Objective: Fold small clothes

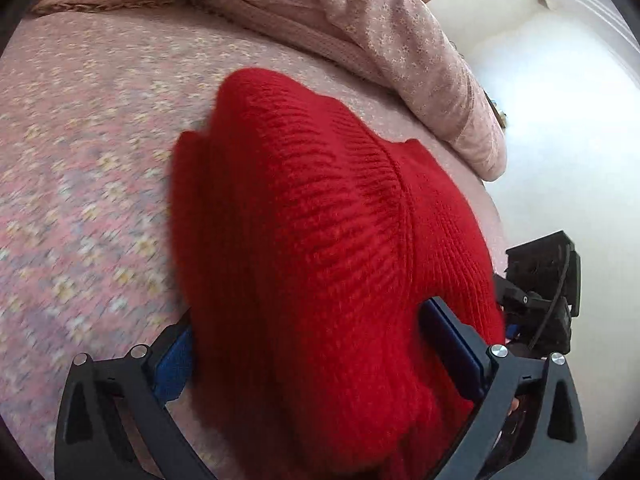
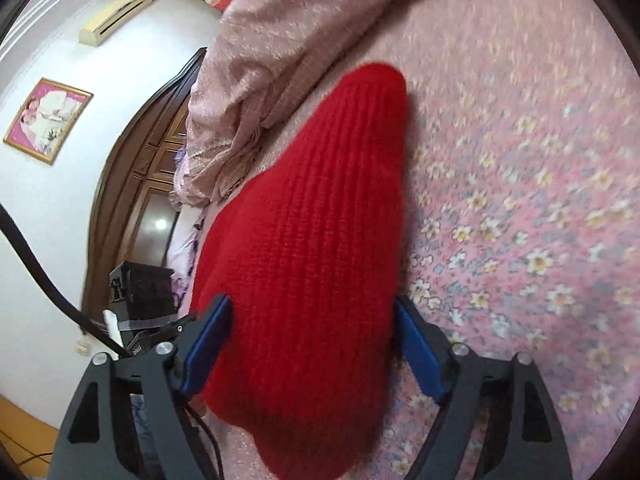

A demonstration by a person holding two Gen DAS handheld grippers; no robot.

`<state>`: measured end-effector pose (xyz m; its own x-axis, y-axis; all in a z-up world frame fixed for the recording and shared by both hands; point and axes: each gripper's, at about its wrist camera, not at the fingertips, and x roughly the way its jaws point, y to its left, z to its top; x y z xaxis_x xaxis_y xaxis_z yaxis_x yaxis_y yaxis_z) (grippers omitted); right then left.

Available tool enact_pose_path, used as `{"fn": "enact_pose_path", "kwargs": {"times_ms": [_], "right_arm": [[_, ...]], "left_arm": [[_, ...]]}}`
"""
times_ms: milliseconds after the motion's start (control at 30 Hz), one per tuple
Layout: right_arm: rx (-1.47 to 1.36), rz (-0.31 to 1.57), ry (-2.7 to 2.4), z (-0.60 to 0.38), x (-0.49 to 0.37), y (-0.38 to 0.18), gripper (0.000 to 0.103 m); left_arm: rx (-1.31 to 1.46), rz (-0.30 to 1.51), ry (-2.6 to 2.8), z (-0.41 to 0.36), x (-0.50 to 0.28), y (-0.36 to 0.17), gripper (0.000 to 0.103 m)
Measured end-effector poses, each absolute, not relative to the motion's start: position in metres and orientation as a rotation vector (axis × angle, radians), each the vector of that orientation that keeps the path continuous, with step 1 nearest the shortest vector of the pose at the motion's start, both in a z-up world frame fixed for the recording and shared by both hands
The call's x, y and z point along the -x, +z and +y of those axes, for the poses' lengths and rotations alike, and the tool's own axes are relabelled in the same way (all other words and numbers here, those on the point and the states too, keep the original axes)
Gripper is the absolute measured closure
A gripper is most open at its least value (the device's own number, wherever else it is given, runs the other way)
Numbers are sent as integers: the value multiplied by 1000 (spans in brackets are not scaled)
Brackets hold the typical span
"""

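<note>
A red ribbed knit garment hangs bunched over the pink flowered bedspread. My left gripper has its blue-padded fingers on either side of a thick fold of it and holds it up. The same garment shows in the right wrist view, where my right gripper has its blue pads on both sides of another bunched part. The right gripper's black body shows at the right edge of the left wrist view, close beside the left one. The fabric hides both pairs of fingertips.
A rolled pink flowered quilt lies along the far side of the bed, also in the right wrist view. A dark wooden headboard and white wall with a framed picture stand beyond the bed.
</note>
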<state>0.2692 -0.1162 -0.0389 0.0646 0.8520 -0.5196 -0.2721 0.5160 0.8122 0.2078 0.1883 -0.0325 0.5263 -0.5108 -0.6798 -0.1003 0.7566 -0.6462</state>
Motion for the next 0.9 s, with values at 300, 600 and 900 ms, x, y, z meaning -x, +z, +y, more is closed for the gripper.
{"fn": "enact_pose_path", "kwargs": {"times_ms": [300,600,900], "right_arm": [[-620,1155,948,-105,-267,-38,40],[-505,1024,922,-133,-260,21,46],[-604,947,798,-250,-268,30,45]], "left_arm": [[820,970,-306,196,-201,-30,51],[677,902,-292,142,-209,21,55],[522,872,-319,37,-236,52,55]]}}
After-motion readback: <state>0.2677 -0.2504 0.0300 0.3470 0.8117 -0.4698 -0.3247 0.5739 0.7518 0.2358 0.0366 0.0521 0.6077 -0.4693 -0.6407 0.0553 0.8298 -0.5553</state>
